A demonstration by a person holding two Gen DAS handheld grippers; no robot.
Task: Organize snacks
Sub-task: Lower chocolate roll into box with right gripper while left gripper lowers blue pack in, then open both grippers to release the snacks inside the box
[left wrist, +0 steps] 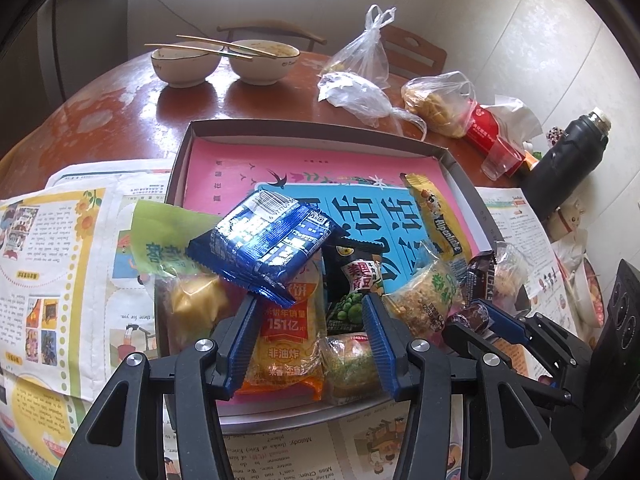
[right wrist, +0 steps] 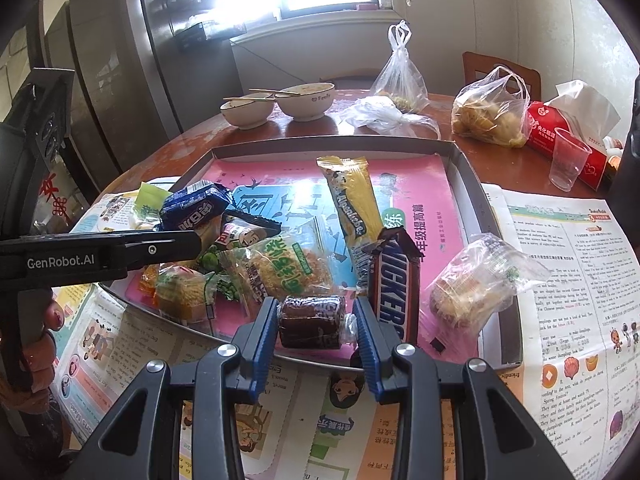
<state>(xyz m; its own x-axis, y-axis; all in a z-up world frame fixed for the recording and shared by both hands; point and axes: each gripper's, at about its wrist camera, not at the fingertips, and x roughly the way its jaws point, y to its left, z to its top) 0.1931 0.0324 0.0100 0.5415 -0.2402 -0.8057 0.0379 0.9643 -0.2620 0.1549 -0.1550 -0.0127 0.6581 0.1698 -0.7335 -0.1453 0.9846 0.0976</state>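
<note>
Left wrist view: shallow tray [left wrist: 452,160] on the counter [left wrist: 120,120], lined with a pink and blue book [left wrist: 360,200]. Snacks are heaped at its near left end. One blue packet [left wrist: 264,240] lies on top of the heap, tilted, long axis running left to right. One yellow bar [left wrist: 436,216] lies along the right wall, long axis pointing away from the camera. Left tongs [left wrist: 310,304] are spread wide over the heap, holding nothing. Two bowls [left wrist: 224,64] stand at the far edge with chopsticks across them.

Right wrist view: right tongs [right wrist: 316,312] are set narrow on either side of one dark brown wrapped cake [right wrist: 312,322] at the tray's near edge; contact with the pads cannot be told. One Snickers bar [right wrist: 394,284] lies just right of it, long axis pointing away. One clear-wrapped pastry [right wrist: 476,284] sits near the right wall. Three plastic bags [right wrist: 486,110] and one plastic cup [right wrist: 568,158] stand beyond the tray.
</note>
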